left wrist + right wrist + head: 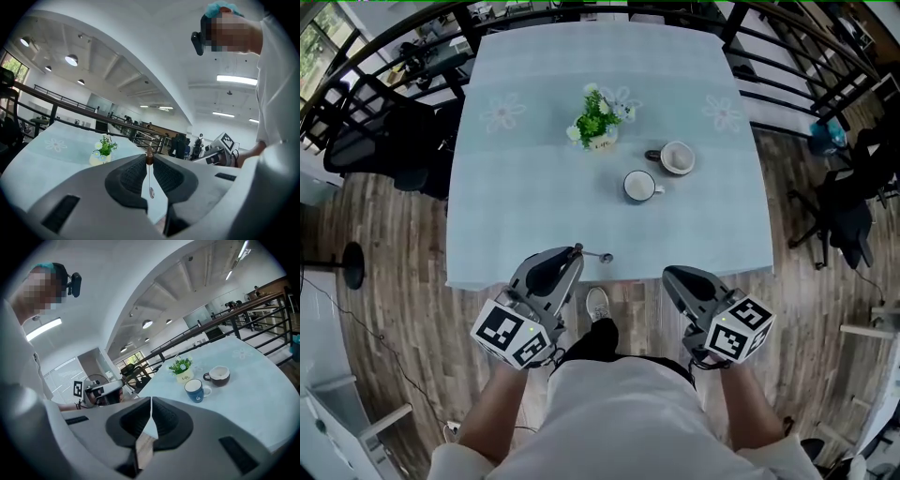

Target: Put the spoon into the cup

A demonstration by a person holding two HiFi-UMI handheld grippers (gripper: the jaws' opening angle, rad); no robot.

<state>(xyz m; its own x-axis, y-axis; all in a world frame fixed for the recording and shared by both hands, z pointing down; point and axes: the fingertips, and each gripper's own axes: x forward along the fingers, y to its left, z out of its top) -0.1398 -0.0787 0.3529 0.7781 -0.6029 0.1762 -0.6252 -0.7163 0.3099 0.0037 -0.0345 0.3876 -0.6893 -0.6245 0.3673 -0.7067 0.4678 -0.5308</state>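
Note:
My left gripper (577, 251) hangs over the table's near edge, shut on a thin metal spoon (598, 255) whose bowl points right. In the left gripper view the jaws (149, 158) meet on the spoon (151, 190), with its brown end at their tips. A blue cup (638, 186) with a white inside stands upright mid-table, well beyond the spoon, and shows in the right gripper view (195, 390). My right gripper (671, 275) is shut with nothing in it, just off the near edge; its jaws (151, 400) touch.
A second cup (677, 157), brown outside and white inside, lies tipped behind the blue one. A small pot of flowers (598, 122) stands further back. The light blue tablecloth (516, 197) covers the table. Dark railings and office chairs ring it.

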